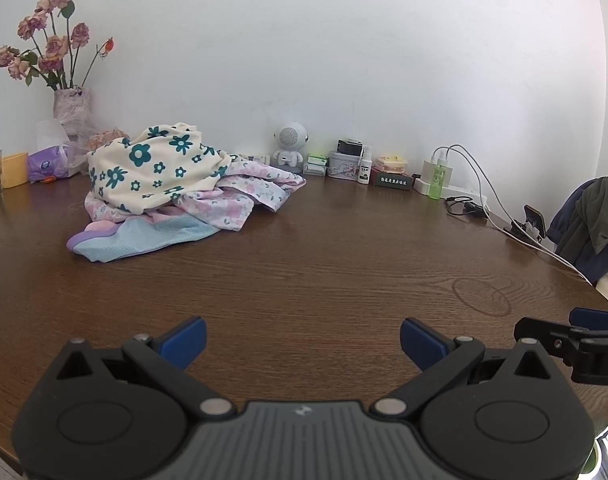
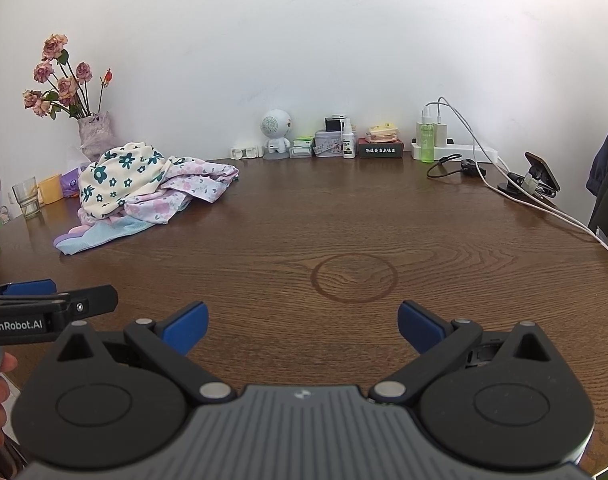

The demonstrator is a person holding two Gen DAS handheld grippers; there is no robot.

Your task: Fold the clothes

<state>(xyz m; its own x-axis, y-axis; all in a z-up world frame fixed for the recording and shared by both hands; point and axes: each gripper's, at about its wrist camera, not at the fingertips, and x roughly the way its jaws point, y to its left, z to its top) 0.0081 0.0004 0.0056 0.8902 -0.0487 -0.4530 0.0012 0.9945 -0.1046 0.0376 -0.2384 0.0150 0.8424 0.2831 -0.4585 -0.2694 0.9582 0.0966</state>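
Note:
A heap of clothes lies at the back left of the brown wooden table (image 1: 324, 264) (image 2: 304, 220). On top is a cream garment with teal flowers (image 1: 152, 168) (image 2: 120, 176), under it a pink floral one (image 1: 240, 192) (image 2: 188, 188) and a light blue one (image 1: 144, 240) (image 2: 100, 234). My left gripper (image 1: 303, 340) hovers open over the near table edge, nothing between its blue pads. My right gripper (image 2: 302, 324) is open beside it, also holding nothing. Each gripper shows at the edge of the other's view: the right gripper (image 1: 576, 340), the left gripper (image 2: 44, 304).
A vase of dried roses (image 1: 70, 108) (image 2: 94, 136), a tissue pack (image 1: 50, 164), a yellow cup (image 1: 14, 170) and a glass (image 2: 26, 198) stand at the back left. A small robot speaker (image 1: 290, 146), tins, bottles, a power strip (image 2: 456, 150) with cables and a phone clamp (image 2: 536, 178) line the back and right. Dark clothing (image 1: 592, 228) hangs off the right.

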